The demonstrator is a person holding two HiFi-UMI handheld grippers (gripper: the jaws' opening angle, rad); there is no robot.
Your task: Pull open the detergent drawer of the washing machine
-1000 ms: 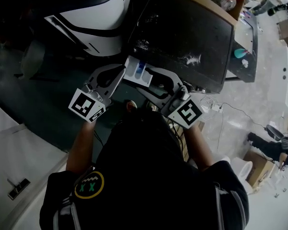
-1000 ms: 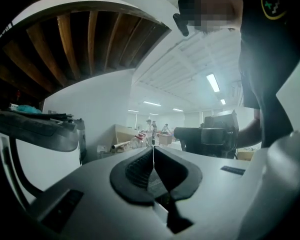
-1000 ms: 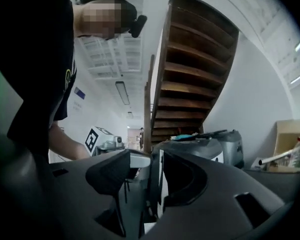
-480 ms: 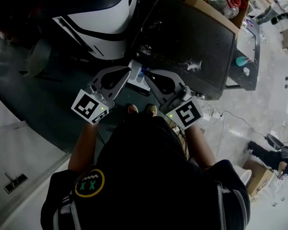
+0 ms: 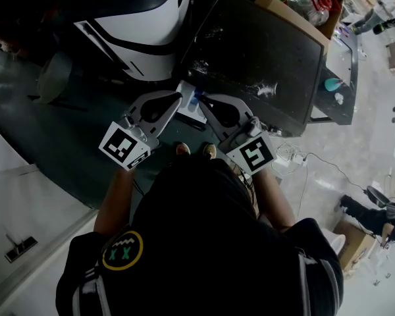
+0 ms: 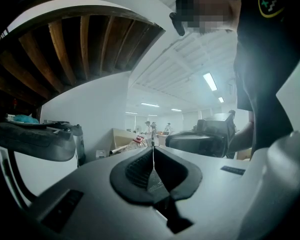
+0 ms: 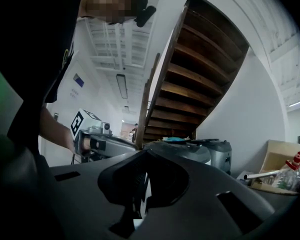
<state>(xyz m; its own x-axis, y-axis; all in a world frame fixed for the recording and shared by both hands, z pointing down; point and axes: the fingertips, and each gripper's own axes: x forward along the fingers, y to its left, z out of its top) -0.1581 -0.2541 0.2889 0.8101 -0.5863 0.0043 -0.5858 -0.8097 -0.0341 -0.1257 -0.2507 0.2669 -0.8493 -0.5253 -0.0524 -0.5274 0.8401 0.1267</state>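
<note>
White plastic with a blue pocket: the detergent drawer (image 5: 189, 110) already stands out of the washing machine (image 5: 263, 58), with both grippers clenched and empty beside it.

In the head view the drawer juts from the near corner of the dark-topped machine toward 6 o'clock, just above picture centre. The left gripper (image 6: 152, 149) has its tip at the drawer's 9 o'clock and the right gripper (image 7: 146, 154) at its 3 o'clock; I cannot tell whether either touches it. Each gripper's own view shows its jaws pressed together with nothing pinched. The drawer looks like a light, stiff, smooth moulding on short runners, likely to glide easily and then stop hard. The best hold, I judge, is the front lip, pinched mid-width and drawn straight out. A skewed or downward tug could jam it or crack the thin plastic.
</note>
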